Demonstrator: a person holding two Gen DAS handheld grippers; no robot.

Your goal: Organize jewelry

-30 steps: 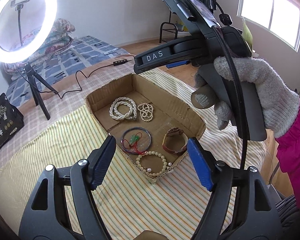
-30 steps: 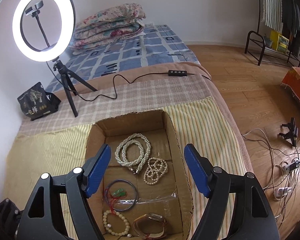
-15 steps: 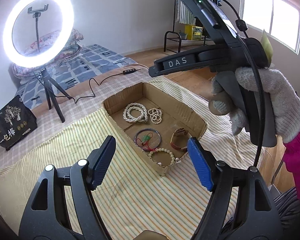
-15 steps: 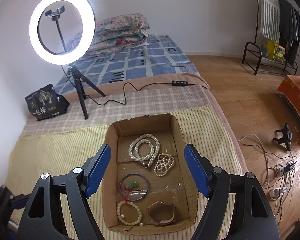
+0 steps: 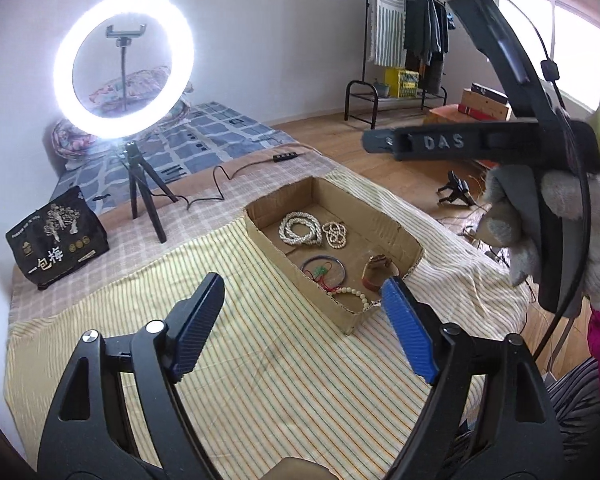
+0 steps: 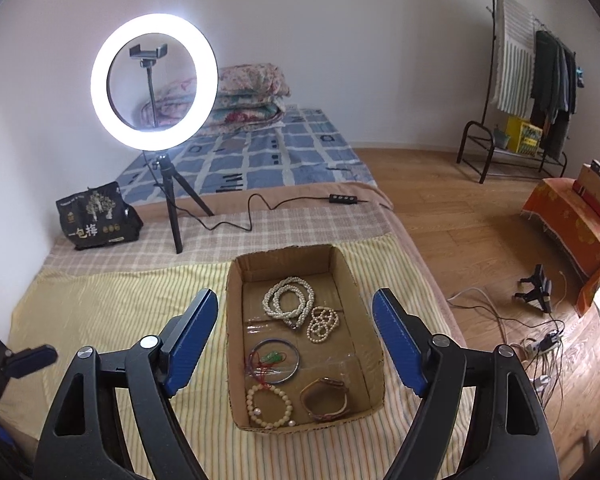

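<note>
A shallow cardboard box [image 6: 234,304] [image 5: 406,240] lies on the striped yellow cloth [image 6: 112,308]. In it lie a white pearl necklace [image 6: 288,302] [image 5: 300,229], a smaller pearl strand [image 6: 323,324], a blue bangle with a green charm [image 6: 275,360] [image 5: 324,270], a cream bead bracelet [image 6: 269,406] and a brown watch [image 6: 325,398] [image 5: 376,270]. My right gripper [image 6: 294,338] is open and empty above the box. My left gripper [image 5: 302,320] is open and empty, above the cloth left of the box. The right gripper's body shows in the left wrist view [image 5: 480,144], held by a gloved hand.
A lit ring light [image 6: 154,80] on a tripod stands behind the box, its cable [image 6: 260,208] trailing right. A black bag [image 6: 96,216] sits at the back left. Folded quilts [image 6: 244,100] lie far back. The bed edge drops to a wooden floor with cables [image 6: 540,344] on the right.
Both grippers have pulled back and up from the box, which now looks smaller and farther. Both stay open and empty. The jewelry has not moved.
</note>
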